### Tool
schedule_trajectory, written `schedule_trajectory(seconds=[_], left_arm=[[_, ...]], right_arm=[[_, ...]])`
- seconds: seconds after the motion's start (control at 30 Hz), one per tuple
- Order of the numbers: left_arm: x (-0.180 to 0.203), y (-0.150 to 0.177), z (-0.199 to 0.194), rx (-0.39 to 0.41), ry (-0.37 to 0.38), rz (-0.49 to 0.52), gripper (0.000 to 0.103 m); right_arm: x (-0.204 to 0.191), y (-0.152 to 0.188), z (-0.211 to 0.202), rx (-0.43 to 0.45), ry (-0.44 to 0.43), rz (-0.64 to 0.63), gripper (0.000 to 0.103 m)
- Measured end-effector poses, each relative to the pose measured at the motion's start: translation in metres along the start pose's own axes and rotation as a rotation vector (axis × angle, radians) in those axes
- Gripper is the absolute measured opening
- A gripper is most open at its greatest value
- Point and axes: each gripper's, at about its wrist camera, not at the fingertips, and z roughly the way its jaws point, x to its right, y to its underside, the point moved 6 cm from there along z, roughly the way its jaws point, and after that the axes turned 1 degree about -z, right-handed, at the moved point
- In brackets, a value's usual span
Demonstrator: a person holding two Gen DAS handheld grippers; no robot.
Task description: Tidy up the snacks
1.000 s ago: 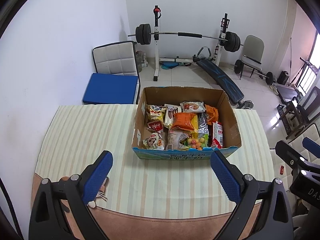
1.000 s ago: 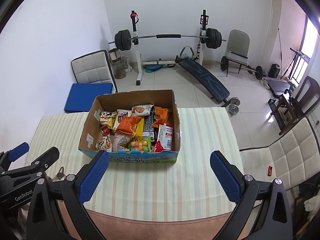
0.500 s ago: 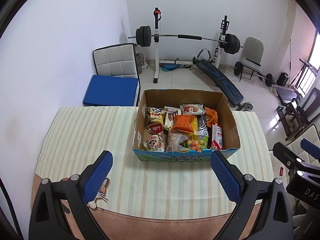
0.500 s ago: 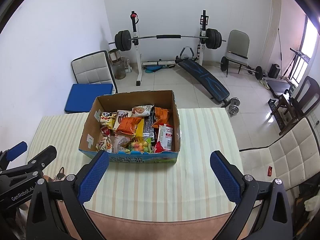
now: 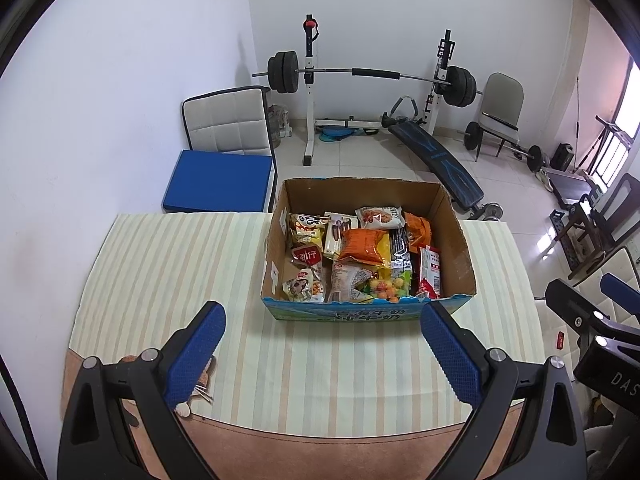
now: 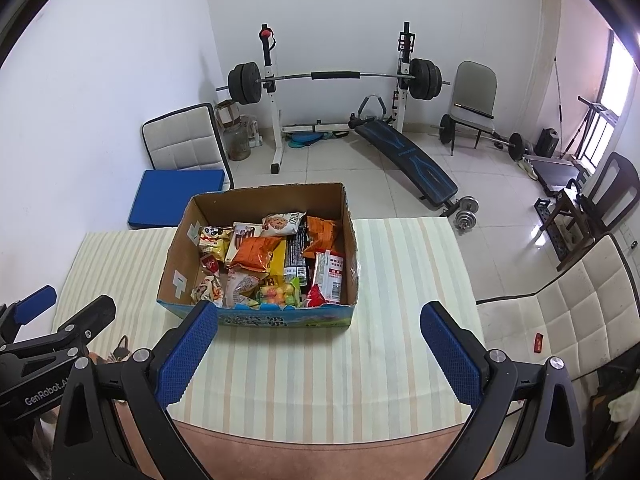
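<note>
A cardboard box [image 5: 456, 236] is seen standing on a table [image 5: 168, 264] covered with a striped cloth. The box is open at the top and is filled with snack packets. An orange bag [image 5: 366, 245] lies near the middle of the heap, a red-and-white packet [image 5: 431, 266] stands against the right wall, and a clear bag of coloured sweets [image 5: 387, 289] is pressed to the near wall. A dark wrapper [image 5: 400, 246] lies between the orange bag and the red-and-white packet.

The left gripper [image 5: 322, 350] is held above the near edge of the table, its blue pads [image 5: 196, 354] spread wide apart, and nothing is held between them. The box lies ahead of it and slightly to the right, well clear of the fingertips.

The right gripper [image 6: 318, 350] is likewise held wide open and empty above the near table edge. In the right wrist view its left pad [image 6: 186, 350] overlaps the near left corner of the box; whether it touches cannot be told. The box [image 6: 176, 264] sits ahead and to the left of it.

Each gripper appears at the edge of the other's view. A small object at the near left table edge is partly hidden behind the left gripper and cannot be identified.
</note>
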Motion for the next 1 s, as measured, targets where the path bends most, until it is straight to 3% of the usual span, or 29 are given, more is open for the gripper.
schedule_trajectory(seconds=[1.0], left_arm=[[0.008, -0.0031, -0.0074, 0.042, -0.003, 0.026, 0.1]], right_arm=[[0.0072, -0.0008, -0.0067, 0.004, 0.01, 0.01, 0.103]])
